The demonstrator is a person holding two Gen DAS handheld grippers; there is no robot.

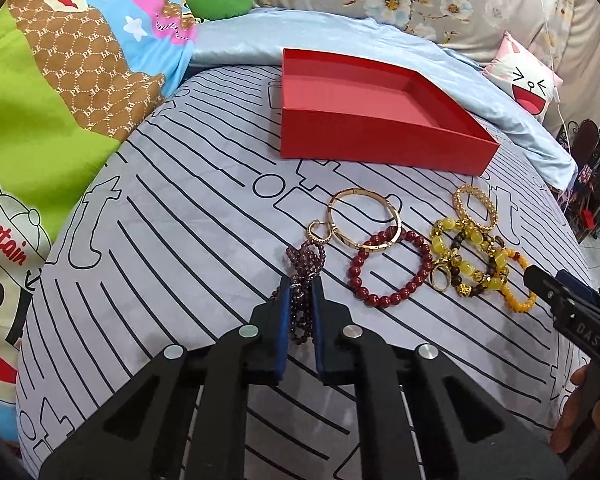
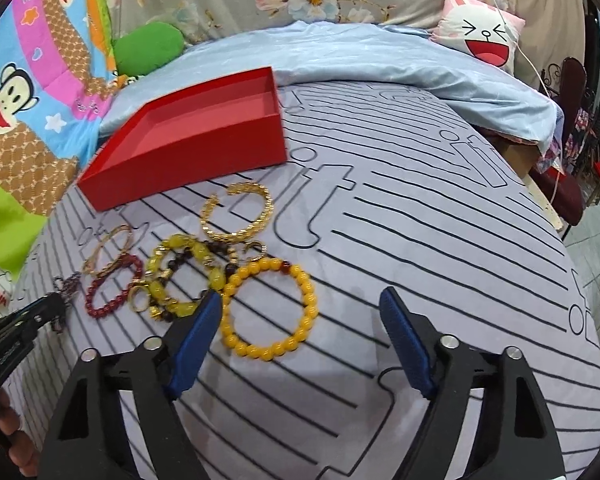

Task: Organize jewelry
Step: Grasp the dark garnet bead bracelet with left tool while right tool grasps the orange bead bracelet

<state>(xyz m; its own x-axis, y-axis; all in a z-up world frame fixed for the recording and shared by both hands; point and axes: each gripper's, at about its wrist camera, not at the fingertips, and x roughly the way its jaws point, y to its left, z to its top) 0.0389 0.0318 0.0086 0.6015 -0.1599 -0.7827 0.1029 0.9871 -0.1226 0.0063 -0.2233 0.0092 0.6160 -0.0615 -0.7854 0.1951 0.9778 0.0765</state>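
- Because the dark purple bead bracelet (image 1: pixel 302 280) is a loose, doubled strand on elastic, it likely handles as light and floppy; the left gripper (image 1: pixel 300 292) has its jaws closed on the bunched middle, the best hold, since the round beads may slip.
- The right gripper (image 2: pixel 302 304) stands with its jaws apart and nothing pressed between them; the yellow bead bracelet (image 2: pixel 270 310) lies flat between the fingers, one finger close beside its 9 o'clock edge.
- That bracelet is a limp ring of smooth beads, so pinching across one side of the loop seems safest.
- The red box (image 1: pixel 380 136), empty, sits at 12 o'clock from the jewelry on the striped bedsheet (image 1: pixel 180 220).
- Count of beaded bracelets: one purple, one red bead bracelet (image 1: pixel 390 274), one yellow, plus a tangled heap (image 1: pixel 466 264) of yellow and brown beads whose number I cannot tell.
- Count of stiff metal pieces: one plain gold bangle (image 1: pixel 366 220), one patterned gold bangle (image 1: pixel 474 208), and two small gold rings, though more may hide in the heap.
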